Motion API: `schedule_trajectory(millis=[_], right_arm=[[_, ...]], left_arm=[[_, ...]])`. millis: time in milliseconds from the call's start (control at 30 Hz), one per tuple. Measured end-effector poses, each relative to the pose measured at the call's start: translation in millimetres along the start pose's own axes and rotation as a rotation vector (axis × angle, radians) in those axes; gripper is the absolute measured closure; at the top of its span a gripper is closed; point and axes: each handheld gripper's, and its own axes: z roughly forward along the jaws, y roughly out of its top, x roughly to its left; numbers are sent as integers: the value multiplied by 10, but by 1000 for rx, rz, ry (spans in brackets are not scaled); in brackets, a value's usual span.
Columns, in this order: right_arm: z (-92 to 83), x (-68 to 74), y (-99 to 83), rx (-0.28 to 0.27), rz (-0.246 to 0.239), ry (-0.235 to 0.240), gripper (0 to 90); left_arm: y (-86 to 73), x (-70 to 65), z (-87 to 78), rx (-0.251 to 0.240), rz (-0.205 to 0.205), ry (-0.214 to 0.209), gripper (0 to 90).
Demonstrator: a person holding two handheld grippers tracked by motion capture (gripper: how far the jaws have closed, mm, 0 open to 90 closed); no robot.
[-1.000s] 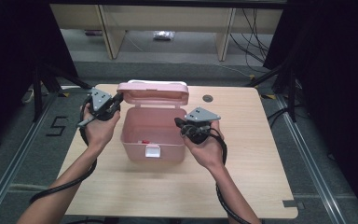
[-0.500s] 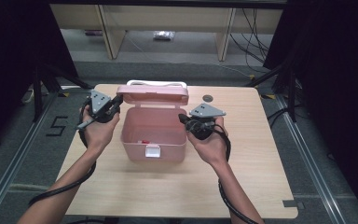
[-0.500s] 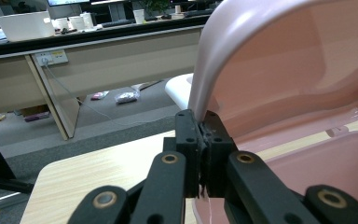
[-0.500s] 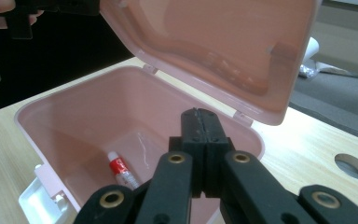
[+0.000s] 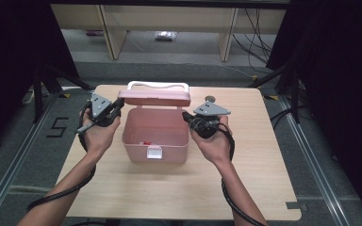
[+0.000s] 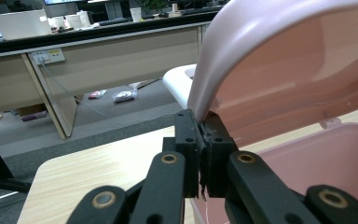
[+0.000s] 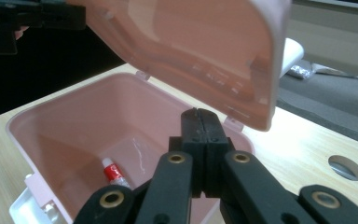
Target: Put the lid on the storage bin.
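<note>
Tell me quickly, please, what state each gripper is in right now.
Left gripper: shut, its tips at the corner edge of the pink lid; a grip on it cannot be told.
Right gripper: shut, empty, over the open pink box.

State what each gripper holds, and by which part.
The left gripper pinches the pink box's lid at its side edge; the right gripper is shut on nothing.

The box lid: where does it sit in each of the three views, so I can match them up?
High view: lid stands open at the pink box's far edge.
Left gripper view: upper right, its corner at the shut jaws.
Right gripper view: across the top, above the box.
Shared landmark: the white handle.
</note>
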Motion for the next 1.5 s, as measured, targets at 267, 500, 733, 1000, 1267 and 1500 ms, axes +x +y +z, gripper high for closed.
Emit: schedule_trajectory(millis=[267, 500, 733, 1000, 1267, 1500], right_arm=[[-10, -25, 15, -4, 3, -11, 900], [-3, -26, 16, -6, -5, -11, 900], [-8, -11, 10, -7, 5, -15, 900], [-23, -3, 15, -5, 4, -6, 900], [-36, 0, 12, -7, -9, -8, 900], [-31, 23, -2, 2, 1, -2, 900]], left_arm=[[-39, -5, -32, -2, -3, -5, 864], [-68, -13, -62, 3, -4, -9, 861], [-106, -22, -94, 7, -11, -14, 859], [-141, -20, -129, 22, -16, -32, 853], [-173, -11, -153, 37, -18, -50, 847], [-198, -9, -185, 67, 2, -65, 812]])
